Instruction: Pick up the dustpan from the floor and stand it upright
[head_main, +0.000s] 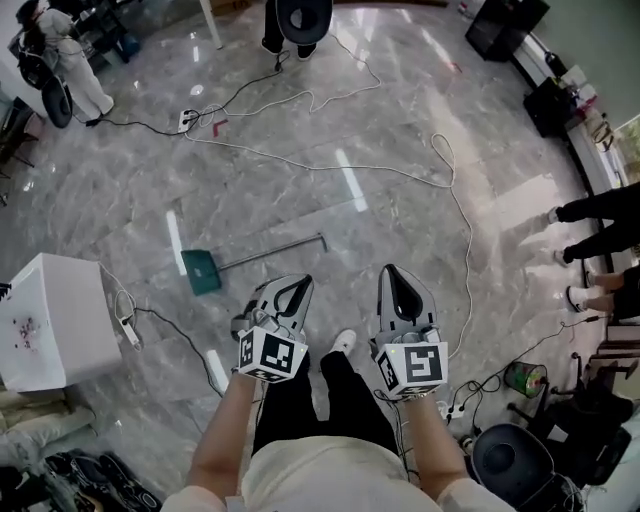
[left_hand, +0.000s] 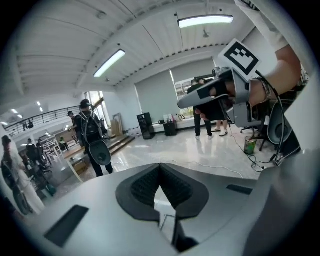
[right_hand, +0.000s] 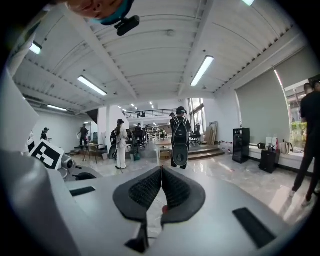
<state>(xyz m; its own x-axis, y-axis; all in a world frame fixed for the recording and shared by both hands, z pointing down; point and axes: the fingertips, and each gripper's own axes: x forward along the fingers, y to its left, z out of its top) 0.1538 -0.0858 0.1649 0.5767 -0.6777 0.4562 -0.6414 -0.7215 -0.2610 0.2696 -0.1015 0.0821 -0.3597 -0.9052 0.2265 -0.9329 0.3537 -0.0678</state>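
A green dustpan (head_main: 201, 270) lies flat on the grey marble floor, its long metal handle (head_main: 275, 250) stretching to the right. My left gripper (head_main: 298, 283) is held above the floor just right of the pan, shut with nothing in it; its tips (left_hand: 160, 165) meet in the left gripper view. My right gripper (head_main: 391, 272) hangs further right, also shut and empty, its tips (right_hand: 161, 169) touching. Neither gripper touches the dustpan, which does not show in either gripper view.
A white box (head_main: 55, 320) stands at the left with a power strip (head_main: 129, 331) and cable beside it. A white cable (head_main: 400, 170) snakes across the floor beyond the dustpan. People's legs (head_main: 590, 240) stand at the right. A chair (head_main: 525, 460) and tape roll (head_main: 524, 378) sit lower right.
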